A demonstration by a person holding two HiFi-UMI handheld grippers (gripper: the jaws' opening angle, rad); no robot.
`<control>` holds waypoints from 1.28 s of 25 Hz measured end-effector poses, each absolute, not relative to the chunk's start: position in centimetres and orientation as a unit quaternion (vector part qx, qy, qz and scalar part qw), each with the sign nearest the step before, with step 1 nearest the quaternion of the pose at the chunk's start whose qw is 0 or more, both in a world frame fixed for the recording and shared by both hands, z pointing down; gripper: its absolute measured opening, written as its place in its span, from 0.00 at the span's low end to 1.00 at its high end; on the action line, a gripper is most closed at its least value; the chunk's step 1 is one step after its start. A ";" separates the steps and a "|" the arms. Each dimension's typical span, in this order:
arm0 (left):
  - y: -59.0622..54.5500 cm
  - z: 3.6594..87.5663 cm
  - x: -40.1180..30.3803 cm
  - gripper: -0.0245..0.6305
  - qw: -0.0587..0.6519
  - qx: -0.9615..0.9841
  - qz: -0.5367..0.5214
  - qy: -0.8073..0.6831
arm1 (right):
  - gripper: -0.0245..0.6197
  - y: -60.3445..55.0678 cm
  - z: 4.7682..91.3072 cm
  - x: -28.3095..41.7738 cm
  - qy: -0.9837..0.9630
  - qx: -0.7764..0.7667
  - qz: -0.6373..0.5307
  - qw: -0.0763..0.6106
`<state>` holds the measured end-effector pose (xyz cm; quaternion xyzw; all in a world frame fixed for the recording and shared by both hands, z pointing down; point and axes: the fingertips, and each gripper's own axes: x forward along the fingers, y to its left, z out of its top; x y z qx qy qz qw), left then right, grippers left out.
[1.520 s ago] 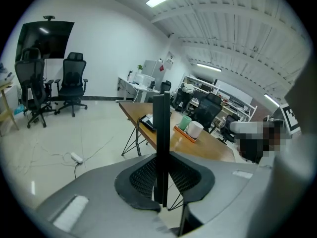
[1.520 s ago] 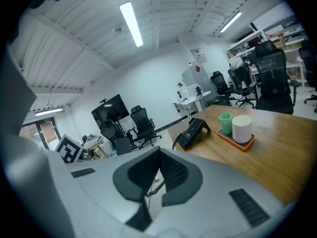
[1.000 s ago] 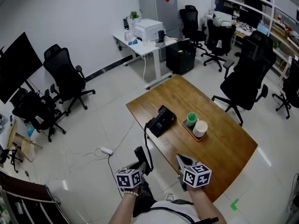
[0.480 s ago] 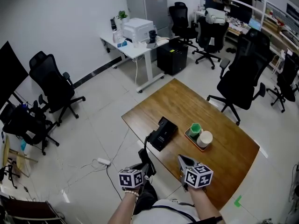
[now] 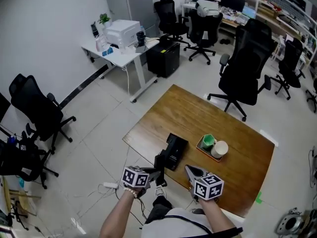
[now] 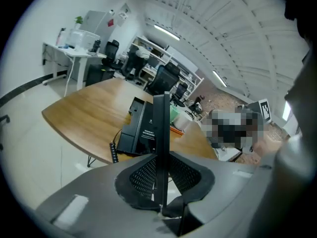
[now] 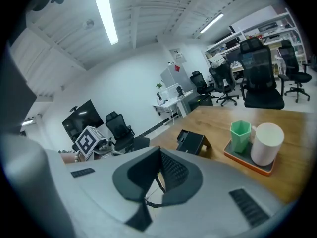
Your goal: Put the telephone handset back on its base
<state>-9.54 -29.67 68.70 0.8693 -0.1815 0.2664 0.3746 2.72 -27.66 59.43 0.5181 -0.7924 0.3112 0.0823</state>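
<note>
The black telephone base sits near the front left edge of the wooden table; it also shows in the left gripper view as the base and in the right gripper view as the base. My left gripper is shut on the black handset, just off the table's edge and close to the base. In its own view the handset stands edge-on between the pads of the left gripper. The coiled cord hangs from the base. My right gripper hovers over the near edge, shut and holding nothing.
An orange tray to the right of the base holds a green cup and a white cup. Black office chairs stand behind the table, and a white desk with a printer stands further back. A power strip lies on the floor.
The left gripper has carried the handset up and right, closer to the base. The head view has swung, so the table sits nearer and more central. The right gripper has hardly moved.
</note>
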 end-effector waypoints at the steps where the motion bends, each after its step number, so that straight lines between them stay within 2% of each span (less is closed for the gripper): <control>1: -30.6 68.9 -9.4 0.14 0.372 0.871 0.275 -0.164 | 0.05 -28.0 59.6 2.7 -0.787 0.525 0.312 0.083; 17: -39.5 71.8 -4.9 0.14 0.376 0.860 0.333 0.084 | 0.05 -30.2 60.7 3.3 -0.713 0.611 0.337 0.070; 32: -40.2 73.7 -2.3 0.14 0.442 0.810 0.321 0.213 | 0.05 -28.9 61.9 5.1 -0.668 0.648 0.360 0.067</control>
